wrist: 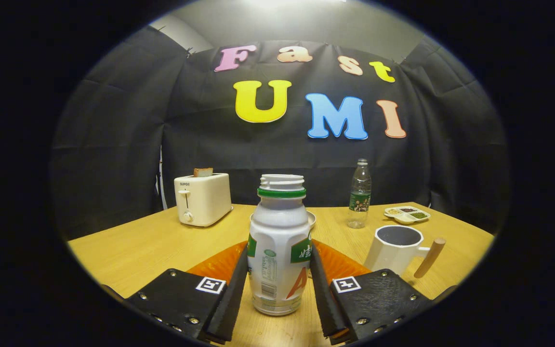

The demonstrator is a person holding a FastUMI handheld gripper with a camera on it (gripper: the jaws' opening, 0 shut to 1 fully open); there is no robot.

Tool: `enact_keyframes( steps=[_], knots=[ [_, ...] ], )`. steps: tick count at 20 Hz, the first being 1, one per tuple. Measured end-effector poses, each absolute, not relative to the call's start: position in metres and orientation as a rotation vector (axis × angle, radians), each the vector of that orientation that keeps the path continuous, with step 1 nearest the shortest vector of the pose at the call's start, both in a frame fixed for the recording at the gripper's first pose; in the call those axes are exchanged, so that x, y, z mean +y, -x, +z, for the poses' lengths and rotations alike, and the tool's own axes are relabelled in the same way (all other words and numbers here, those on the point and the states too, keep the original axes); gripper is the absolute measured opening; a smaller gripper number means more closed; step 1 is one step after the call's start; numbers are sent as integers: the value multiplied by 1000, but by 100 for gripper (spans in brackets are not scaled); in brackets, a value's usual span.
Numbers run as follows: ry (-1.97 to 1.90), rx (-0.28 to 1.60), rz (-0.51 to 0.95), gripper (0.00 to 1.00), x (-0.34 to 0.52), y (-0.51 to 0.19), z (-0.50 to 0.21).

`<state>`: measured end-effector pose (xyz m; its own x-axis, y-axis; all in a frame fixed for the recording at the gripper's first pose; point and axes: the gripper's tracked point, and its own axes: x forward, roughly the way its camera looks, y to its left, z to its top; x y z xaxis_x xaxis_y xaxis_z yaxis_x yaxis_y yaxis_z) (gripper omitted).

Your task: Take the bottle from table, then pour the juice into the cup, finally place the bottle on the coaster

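A white juice bottle (277,250) with a green neck ring and no cap stands upright between my fingers. My gripper (278,270) is shut on the bottle, one finger (235,294) pressing its left side and the other (321,294) its right side. The bottle's base sits low over the wooden table (133,250), just in front of a ribbed orange coaster (342,265) that spreads out behind it. A white cup (395,250) with a wooden stick handle stands to the right, just beyond the right finger. Its inside looks dark.
At the back left a cream toaster (203,198) holds a slice of bread. A clear water bottle (360,193) and a small divided dish (407,214) stand at the back right. A plate rim (311,219) peeks out behind the juice bottle.
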<state>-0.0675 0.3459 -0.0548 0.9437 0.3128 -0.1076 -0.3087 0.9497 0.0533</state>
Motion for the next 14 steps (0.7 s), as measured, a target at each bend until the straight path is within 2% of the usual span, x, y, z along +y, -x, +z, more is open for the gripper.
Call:
enact_keyframes(
  steps=[14],
  knots=[
    [-211, 145, 250, 66, 310, 62, -17]
  ],
)
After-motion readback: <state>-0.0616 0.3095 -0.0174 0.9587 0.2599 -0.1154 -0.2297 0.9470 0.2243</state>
